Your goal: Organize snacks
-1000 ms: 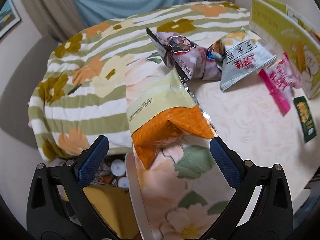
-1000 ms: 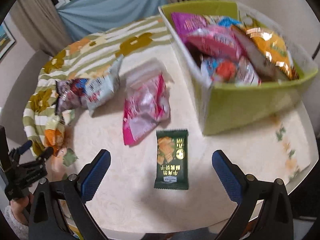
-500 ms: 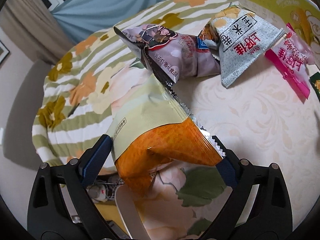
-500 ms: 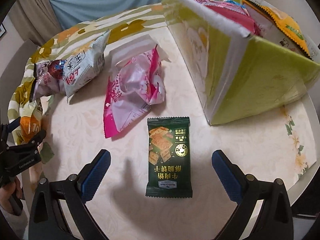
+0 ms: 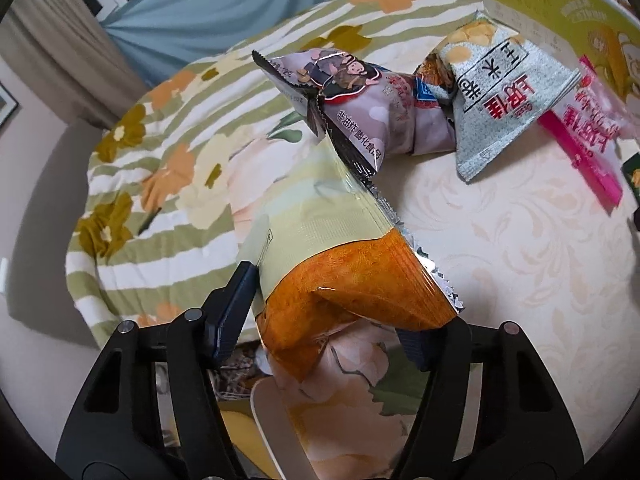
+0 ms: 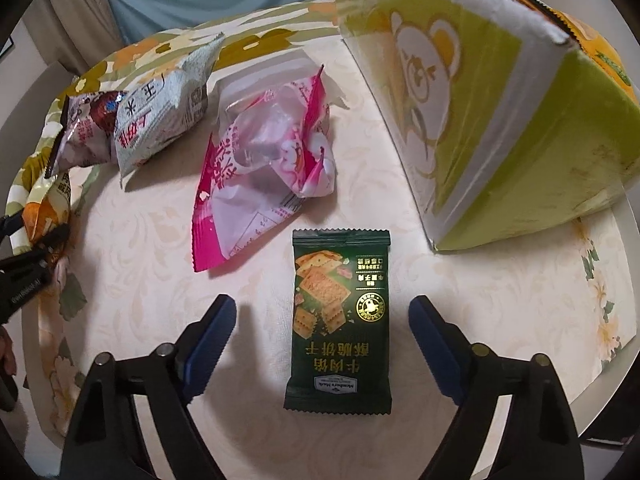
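**Two claws closing over snack packets on a round, cloth-covered surface**

Lying on a cream, leaf-embossed surface [image 6: 460, 300]: a dark green cracker packet [image 6: 340, 320], flat, with crimped ends, pictured crackers, gold Chinese lettering and a round gold seal; its small white label too blurred for reading. Straddling it without touching, the right claw [image 6: 320, 340], blue-padded jaws closing, bare cloth showing on both sides of the packet. Just beyond, crumpling, a pink and clear plastic bag [image 6: 272, 168]. Farther left, leaning together, a puffy grey bag [image 6: 160, 116] with red and black Chinese characters and a mauve foil bag [image 5: 372, 108] bearing a cartoon figure. Rising at the right, a lime-green cardboard box [image 6: 540, 128] printed with a white bear, snack bags peeking over its rim.

At the surface's left edge, closing on an orange and pale yellow foil bag [image 5: 352, 276] with serrated silver seam, the left claw [image 5: 332, 320], pads pressing both sides. Behind, a green-striped floral blanket [image 5: 168, 152] and blue curtain [image 5: 208, 8].
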{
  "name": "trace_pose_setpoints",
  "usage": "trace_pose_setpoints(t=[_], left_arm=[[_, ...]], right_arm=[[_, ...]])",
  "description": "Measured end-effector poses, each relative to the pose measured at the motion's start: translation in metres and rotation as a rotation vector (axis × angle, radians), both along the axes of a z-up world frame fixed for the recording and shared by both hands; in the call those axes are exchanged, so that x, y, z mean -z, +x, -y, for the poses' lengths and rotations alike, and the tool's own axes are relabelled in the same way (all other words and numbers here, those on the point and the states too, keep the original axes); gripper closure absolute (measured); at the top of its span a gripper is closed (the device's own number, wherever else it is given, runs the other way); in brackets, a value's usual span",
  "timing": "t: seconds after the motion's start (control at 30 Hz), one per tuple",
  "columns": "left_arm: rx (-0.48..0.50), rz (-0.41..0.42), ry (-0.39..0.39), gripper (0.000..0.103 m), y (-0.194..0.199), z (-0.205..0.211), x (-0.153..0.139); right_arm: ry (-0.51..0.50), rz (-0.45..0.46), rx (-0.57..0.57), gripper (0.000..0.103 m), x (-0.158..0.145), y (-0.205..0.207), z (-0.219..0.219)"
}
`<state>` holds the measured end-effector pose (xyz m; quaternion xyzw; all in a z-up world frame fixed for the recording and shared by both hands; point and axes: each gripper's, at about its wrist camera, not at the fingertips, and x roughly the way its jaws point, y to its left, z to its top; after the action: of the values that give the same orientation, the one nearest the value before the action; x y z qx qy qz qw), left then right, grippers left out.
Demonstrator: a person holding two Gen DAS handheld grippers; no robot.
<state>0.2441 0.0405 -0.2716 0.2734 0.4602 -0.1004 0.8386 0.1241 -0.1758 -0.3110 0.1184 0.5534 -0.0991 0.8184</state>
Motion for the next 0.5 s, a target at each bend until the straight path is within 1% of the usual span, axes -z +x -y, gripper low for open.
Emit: trace_pose_setpoints(t=[0.07,0.13,0.23,0.33,0.37,0.4,0.5], left_arm=[[-0.002,-0.002,-0.006,0.042,-0.003,0.000,-0.001],[0.001,0.001,-0.009,0.043,-0.007,0.000,-0.002],[-0.001,-0.005,-0.039,0.044,-0.013,-0.001,-0.006],[-0.002,-0.011,-0.059,0.046,-0.017,-0.003,-0.010],[-0.004,-0.014,-0.067,0.046,-0.019,-0.003,-0.012],[-0.006,-0.014,-0.072,0.047,-0.020,-0.003,-0.013],[-0.016,-0.022,-0.096,0.049,-0.026,-0.006,-0.017]], right_arm=[[-0.007,-0.008,0.002,0.028,0.003,0.000,0.000],[-0.028,-0.007,-0.004,0.030,0.003,0.001,-0.003],[-0.053,-0.011,-0.008,0.036,0.003,0.000,-0.005],[-0.071,-0.002,-0.016,0.049,0.002,-0.002,-0.007],[-0.076,0.001,-0.019,0.057,0.003,-0.002,-0.009],[-0.085,0.004,-0.024,0.061,0.001,-0.003,-0.010],[-0.094,0.007,-0.031,0.063,-0.001,-0.004,-0.012]])
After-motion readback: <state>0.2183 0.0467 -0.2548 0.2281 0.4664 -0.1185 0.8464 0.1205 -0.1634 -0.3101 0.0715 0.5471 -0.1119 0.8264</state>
